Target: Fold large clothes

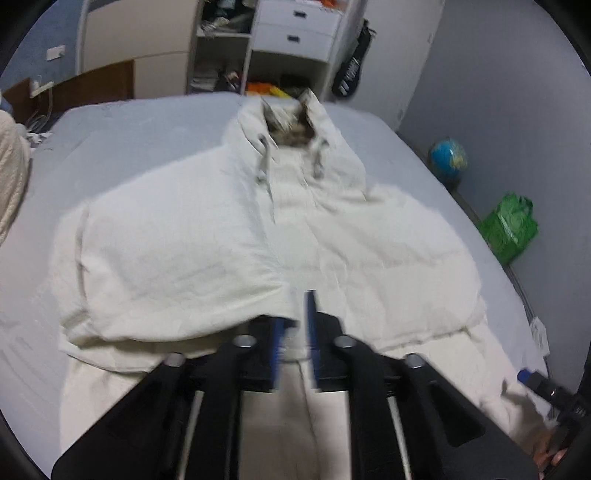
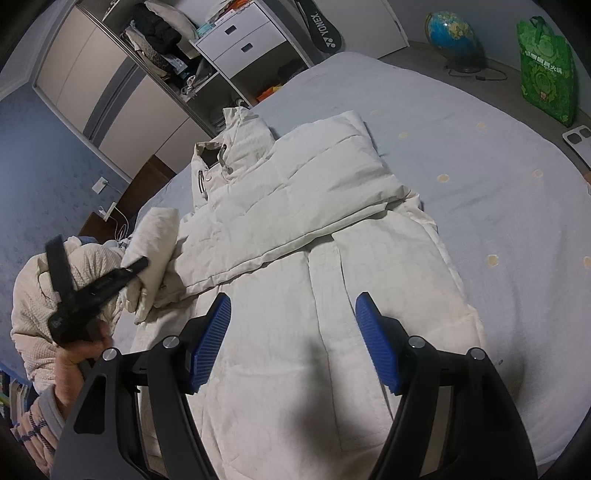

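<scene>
one cream padded jacket (image 2: 295, 229) is laid flat on the grey-blue bed (image 2: 480, 192), its long axis running from the hem beside the tongs to the hood at the far end, both sleeves lying across the chest. the left gripper (image 1: 295, 332) is seen pinched narrow on the cuff of the left sleeve (image 1: 177, 266) at the jacket's midline, so it is judged nearer the work, while the right gripper (image 2: 293, 339) is held wide and empty above the jacket's lower half. beyond the hood, "yonex" is read on a black racket bag (image 2: 325, 33); the print on the green bag (image 2: 546, 77) cannot be read.
</scene>
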A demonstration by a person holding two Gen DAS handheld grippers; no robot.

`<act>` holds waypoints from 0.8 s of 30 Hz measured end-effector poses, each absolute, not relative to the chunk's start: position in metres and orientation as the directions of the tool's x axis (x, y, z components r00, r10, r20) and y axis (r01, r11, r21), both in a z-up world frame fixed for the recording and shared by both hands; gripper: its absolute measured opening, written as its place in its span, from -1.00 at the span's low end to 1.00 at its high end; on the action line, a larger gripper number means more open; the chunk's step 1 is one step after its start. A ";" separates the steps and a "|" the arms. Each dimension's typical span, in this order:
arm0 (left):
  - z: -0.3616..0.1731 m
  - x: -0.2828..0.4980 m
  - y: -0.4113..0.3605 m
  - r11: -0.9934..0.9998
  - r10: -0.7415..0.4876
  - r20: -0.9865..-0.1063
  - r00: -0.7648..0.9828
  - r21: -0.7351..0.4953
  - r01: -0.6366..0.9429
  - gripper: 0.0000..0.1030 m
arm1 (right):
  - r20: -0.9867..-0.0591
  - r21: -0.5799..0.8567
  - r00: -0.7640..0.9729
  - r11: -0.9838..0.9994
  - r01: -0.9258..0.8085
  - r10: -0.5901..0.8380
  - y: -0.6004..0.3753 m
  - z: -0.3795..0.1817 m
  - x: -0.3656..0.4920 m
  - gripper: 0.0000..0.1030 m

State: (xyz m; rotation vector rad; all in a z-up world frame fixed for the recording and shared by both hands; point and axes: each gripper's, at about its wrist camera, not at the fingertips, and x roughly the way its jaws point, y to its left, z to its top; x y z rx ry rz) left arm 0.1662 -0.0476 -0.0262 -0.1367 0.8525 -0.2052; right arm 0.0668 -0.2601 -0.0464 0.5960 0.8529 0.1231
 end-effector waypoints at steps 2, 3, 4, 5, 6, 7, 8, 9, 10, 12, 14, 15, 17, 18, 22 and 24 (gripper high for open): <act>-0.031 0.162 -0.056 0.971 -0.239 -0.736 0.633 -0.196 0.138 -0.21 | -0.668 0.546 0.664 0.827 0.132 0.335 -0.262 -0.046 0.066 0.29; -0.032 0.158 -0.060 0.971 -0.238 -0.736 0.634 -0.189 0.146 -0.03 | -0.668 0.548 0.664 0.826 0.134 0.335 -0.262 -0.046 0.066 0.29; -0.032 0.154 -0.061 0.972 -0.237 -0.735 0.636 -0.183 0.150 0.11 | -0.668 0.550 0.665 0.824 0.136 0.336 -0.262 -0.046 0.066 0.29; -0.031 0.149 -0.062 0.972 -0.233 -0.735 0.637 -0.176 0.153 0.17 | -0.668 0.551 0.664 0.823 0.137 0.336 -0.263 -0.047 0.066 0.29; -0.029 0.144 -0.061 0.974 -0.228 -0.734 0.640 -0.168 0.154 0.21 | -0.668 0.550 0.664 0.824 0.136 0.336 -0.262 -0.047 0.066 0.29; -0.028 0.140 -0.061 0.974 -0.228 -0.734 0.640 -0.166 0.155 0.22 | -0.669 0.549 0.663 0.825 0.134 0.337 -0.262 -0.047 0.066 0.29; -0.026 0.135 -0.058 0.972 -0.237 -0.732 0.639 -0.176 0.158 0.22 | -0.670 0.546 0.662 0.828 0.132 0.336 -0.261 -0.047 0.067 0.29; -0.024 0.130 -0.054 0.970 -0.243 -0.729 0.640 -0.187 0.155 0.24 | -0.672 0.542 0.660 0.831 0.129 0.336 -0.259 -0.047 0.067 0.29; -0.022 0.125 -0.048 0.969 -0.246 -0.729 0.638 -0.195 0.150 0.34 | -0.674 0.539 0.658 0.833 0.127 0.335 -0.259 -0.047 0.068 0.29; -0.018 0.117 -0.039 0.965 -0.261 -0.731 0.631 -0.215 0.150 0.40 | -0.680 0.529 0.654 0.840 0.124 0.331 -0.257 -0.047 0.069 0.29; -0.011 0.105 -0.024 0.963 -0.267 -0.720 0.640 -0.229 0.144 0.40 | -0.686 0.516 0.652 0.847 0.123 0.324 -0.254 -0.046 0.069 0.29; -0.008 0.101 -0.016 0.964 -0.262 -0.716 0.647 -0.229 0.137 0.40 | -0.690 0.505 0.651 0.855 0.119 0.317 -0.252 -0.046 0.070 0.29; 0.002 0.092 0.007 0.969 -0.227 -0.702 0.675 -0.228 0.089 0.40 | -0.701 0.476 0.644 0.873 0.104 0.306 -0.246 -0.044 0.070 0.29; 0.006 0.090 0.018 0.973 -0.204 -0.699 0.686 -0.222 0.062 0.40 | -0.714 0.450 0.634 0.889 0.091 0.297 -0.240 -0.043 0.071 0.29; 0.013 0.085 0.061 0.979 -0.091 -0.691 0.717 -0.194 -0.064 0.41 | -0.756 0.350 0.595 0.937 0.015 0.273 -0.209 -0.040 0.078 0.29; 0.011 0.082 0.085 0.967 -0.049 -0.692 0.721 -0.214 -0.140 0.41 | -0.772 0.296 0.575 0.954 -0.050 0.269 -0.185 -0.036 0.085 0.29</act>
